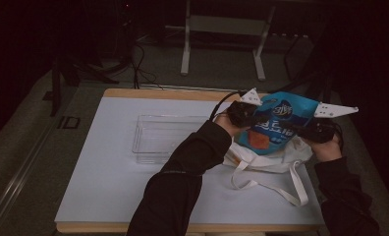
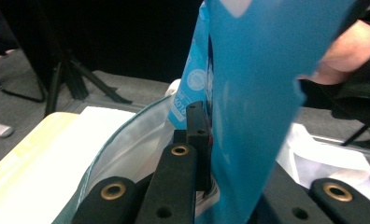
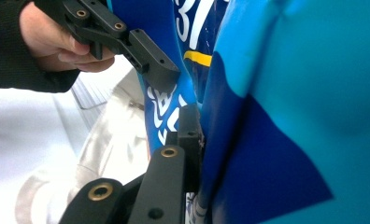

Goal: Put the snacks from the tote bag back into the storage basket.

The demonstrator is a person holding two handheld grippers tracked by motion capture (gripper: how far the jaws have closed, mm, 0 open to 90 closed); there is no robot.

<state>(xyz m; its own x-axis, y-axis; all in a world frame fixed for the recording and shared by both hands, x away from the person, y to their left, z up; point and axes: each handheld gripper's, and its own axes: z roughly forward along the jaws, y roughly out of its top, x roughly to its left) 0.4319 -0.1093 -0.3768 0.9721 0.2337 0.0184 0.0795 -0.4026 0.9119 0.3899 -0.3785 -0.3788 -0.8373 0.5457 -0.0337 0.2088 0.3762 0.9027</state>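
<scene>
A glossy blue snack bag point(image 1: 276, 123), crinkled and shiny like foil, is held up between two hand-held grippers. The left gripper point(image 1: 241, 114) clamps one side edge of the bag with its black jaws closed tight on the film; the right gripper point(image 1: 316, 132) pinches the opposite edge the same way. Just beneath both grippers lies a soft, rumpled white cloth tote bag point(image 1: 271, 164) with long straps. Off to the left gripper's far side sits a clear, rectangular plastic tray point(image 1: 153, 137) on the smooth white table point(image 1: 109, 187).

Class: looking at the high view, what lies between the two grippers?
The blue snack bag, clamped by left gripper and right gripper above the white tote bag, in the high view.
</scene>
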